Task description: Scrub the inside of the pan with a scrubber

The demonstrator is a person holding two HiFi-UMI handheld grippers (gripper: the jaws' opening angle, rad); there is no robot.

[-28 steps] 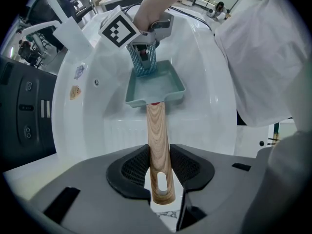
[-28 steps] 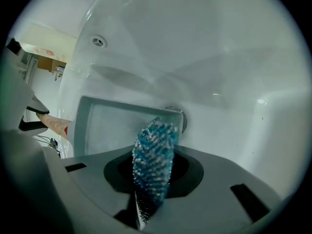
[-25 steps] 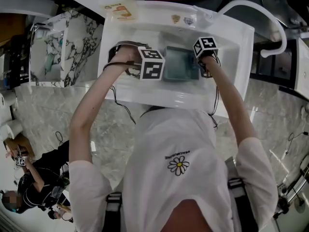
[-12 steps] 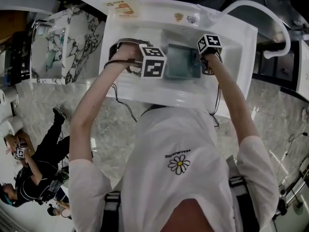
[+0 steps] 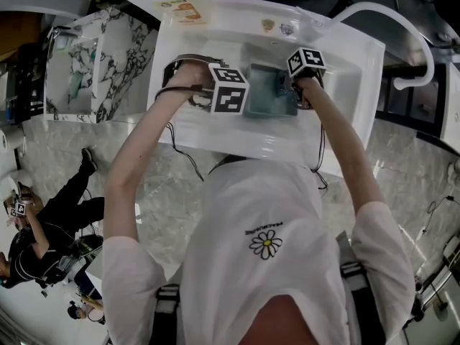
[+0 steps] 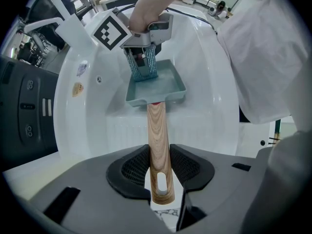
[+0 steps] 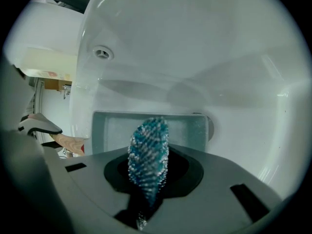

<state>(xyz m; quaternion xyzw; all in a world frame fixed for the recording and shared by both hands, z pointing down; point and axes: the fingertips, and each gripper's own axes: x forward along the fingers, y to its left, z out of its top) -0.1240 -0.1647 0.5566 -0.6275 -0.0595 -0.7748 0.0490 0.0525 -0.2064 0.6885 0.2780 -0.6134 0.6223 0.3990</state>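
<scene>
Shifted slightly toward the far rim since a second ago, the right gripper [image 7: 148,179] works inside the glossy white sink [image 5: 345,121]. A rectangular grey-blue pan [image 5: 272,92] lies on the sink's floor. The left gripper [image 6: 159,172] is clamped on the pan's wooden handle [image 6: 157,130]. The right jaws pinch a knobbly blue-white scrubber [image 7: 148,150] that reaches into the pan. The stickers [image 5: 185,11] on the far rim are unreadable.

Right gripper [image 5: 299,86], with scrubber [image 7: 148,160]: moved a little over the right end of the pan [image 5: 267,95], ending nearer the far wall of the sink [image 5: 348,60]; its marker cube rolled slightly.

Bystander [image 5: 43,243], lower left: rose from a crouch, stretched one leg out, and shifted toward the picture's left edge.
</scene>
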